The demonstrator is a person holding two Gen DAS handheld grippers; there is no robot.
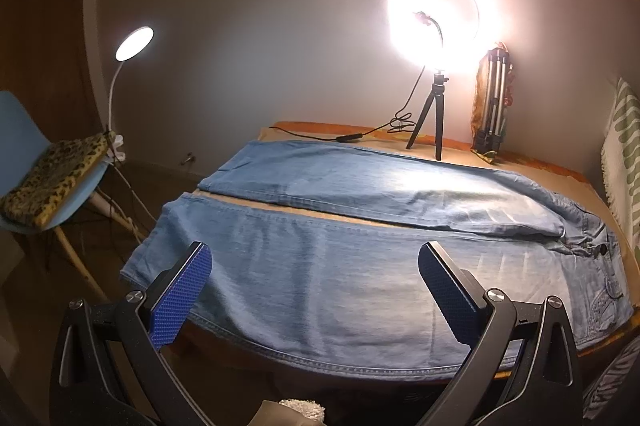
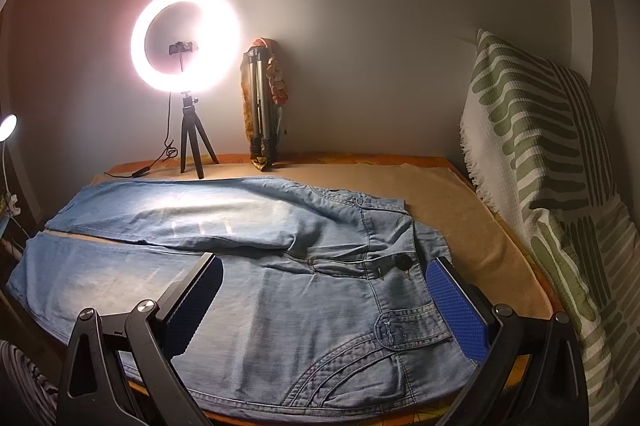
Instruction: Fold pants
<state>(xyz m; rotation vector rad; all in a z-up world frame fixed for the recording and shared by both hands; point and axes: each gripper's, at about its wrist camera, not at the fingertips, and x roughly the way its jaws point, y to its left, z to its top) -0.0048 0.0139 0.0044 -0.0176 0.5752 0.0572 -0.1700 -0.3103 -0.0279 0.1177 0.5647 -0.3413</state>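
Light blue jeans [image 1: 340,266] lie flat on the table, legs stretched to the left, waist to the right. In the right wrist view the jeans [image 2: 280,298] show their waistband and dark button [image 2: 403,261]. My left gripper [image 1: 314,262] hovers open over the near leg, close to the table's front edge, with nothing between its blue pads [image 1: 182,296]. My right gripper [image 2: 326,280] is open above the hip and pocket area near the waistband, also holding nothing.
A lit ring light on a small tripod [image 1: 434,21] and a folded tripod [image 1: 492,101] stand at the back by the wall. A green-patterned cloth [image 2: 552,185] hangs at the right. A blue chair with a leopard-print cushion [image 1: 56,173] and a desk lamp [image 1: 134,43] are at the left. Tan table cover [image 2: 460,209] shows beside the waist.
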